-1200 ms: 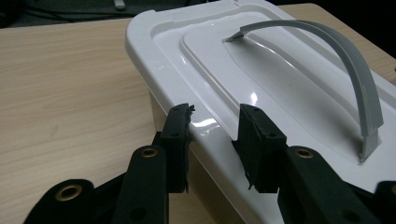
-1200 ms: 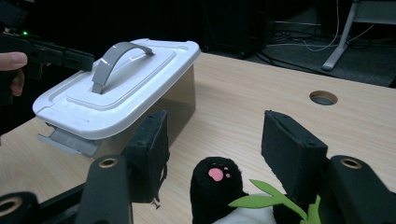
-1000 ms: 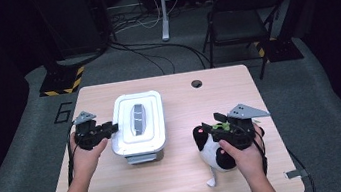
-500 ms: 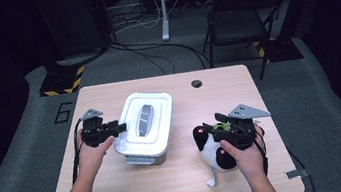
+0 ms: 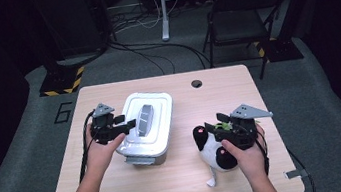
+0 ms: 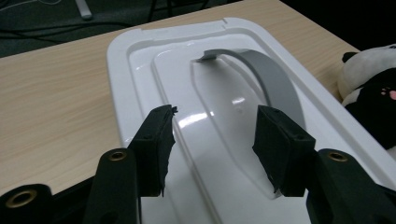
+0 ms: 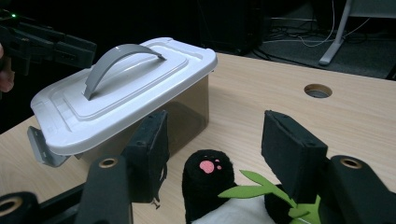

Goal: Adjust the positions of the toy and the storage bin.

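Note:
A white lidded box [image 5: 160, 127] with a grey arched handle [image 5: 145, 117] stands left of centre on the wooden table [image 5: 219, 99]. My left gripper [image 5: 129, 124] hovers over the lid's left side; its jaws have just been opening. They stand open above the lid [image 6: 140, 70], short of the handle [image 6: 275, 79], with nothing between them. My right gripper [image 5: 213, 128] rests over a black-and-white panda plush [image 5: 214, 153]. Its jaws are open around a black paw [image 7: 208, 179] and a green leaf, with a gap on both sides. The box [image 7: 140, 88] lies beyond.
A grey latch [image 5: 139, 158] hangs open at the box's near end. A round cable hole [image 5: 196, 83] sits near the table's far edge. A black chair [image 5: 234, 21] and floor cables lie behind the table.
My left gripper moved right and up onto the lid, and its jaws opened. The box's far end swung slightly right. The right gripper and the panda stayed put.

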